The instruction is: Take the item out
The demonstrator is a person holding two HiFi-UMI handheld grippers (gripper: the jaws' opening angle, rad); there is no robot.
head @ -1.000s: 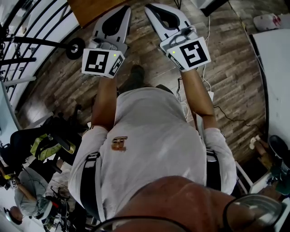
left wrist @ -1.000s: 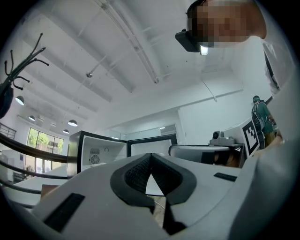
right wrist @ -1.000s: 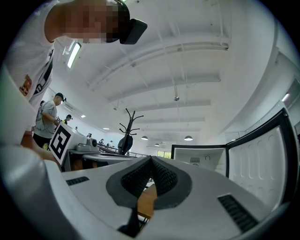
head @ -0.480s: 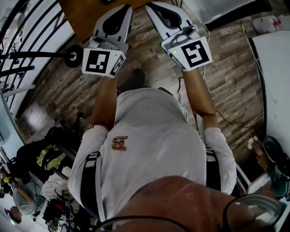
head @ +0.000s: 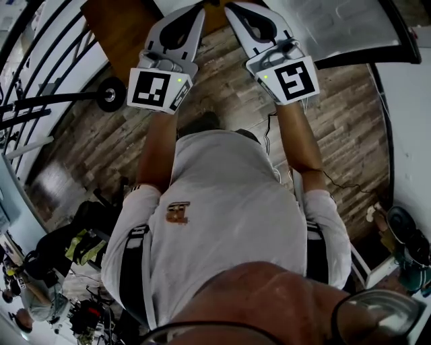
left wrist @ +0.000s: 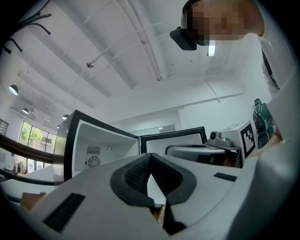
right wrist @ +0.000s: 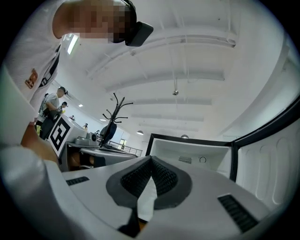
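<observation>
Jaws: left gripper (left wrist: 150,157) and right gripper (right wrist: 151,159) both closed, empty.
Ahead: white-lined appliance (left wrist: 101,140), door (right wrist: 269,154) open.
Floor: wood planks (head: 350,114).

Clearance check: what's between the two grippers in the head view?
Only wood-plank floor shows between the left gripper and the right gripper, in the head view.

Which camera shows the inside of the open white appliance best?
The left gripper view: it looks into the white cavity, showing the vent grilles on its wall. The right gripper view shows a shallower strip of that cavity and the open door. The head view catches only the door, no interior.
</observation>
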